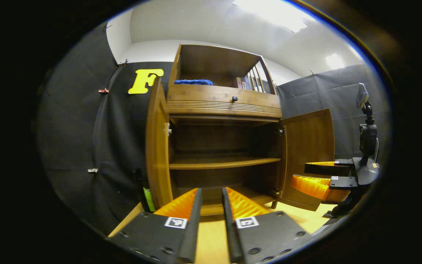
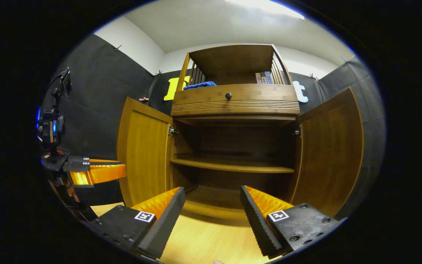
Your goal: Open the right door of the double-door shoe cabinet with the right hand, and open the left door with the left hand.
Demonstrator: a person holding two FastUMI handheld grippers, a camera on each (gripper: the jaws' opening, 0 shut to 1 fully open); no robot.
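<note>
Black cloth backs the shoe cabinet [image 2: 233, 110], whose left door [image 2: 145, 154] and right door [image 2: 330, 154] stand swung wide ahead of the left gripper [image 1: 211, 205], nearly closed, and the right gripper [image 2: 213, 209], spread, both empty since the opening looks done.

the shoe cabinet [image 2: 234, 106] looks like warm brown wood with a smooth, slightly glossy finish — its left door [image 2: 145, 154] and right door [image 2: 330, 150] show fine straight grain. the hinges [image 2: 171, 130] look like bright metal. the floor [image 2: 203, 242] is pale, smooth wood-look board. the gripper fingers [image 2: 159, 205] carry ribbed orange plastic with matt black foam-like pads — the blue cloth [image 2: 200, 85] looks soft.
</note>
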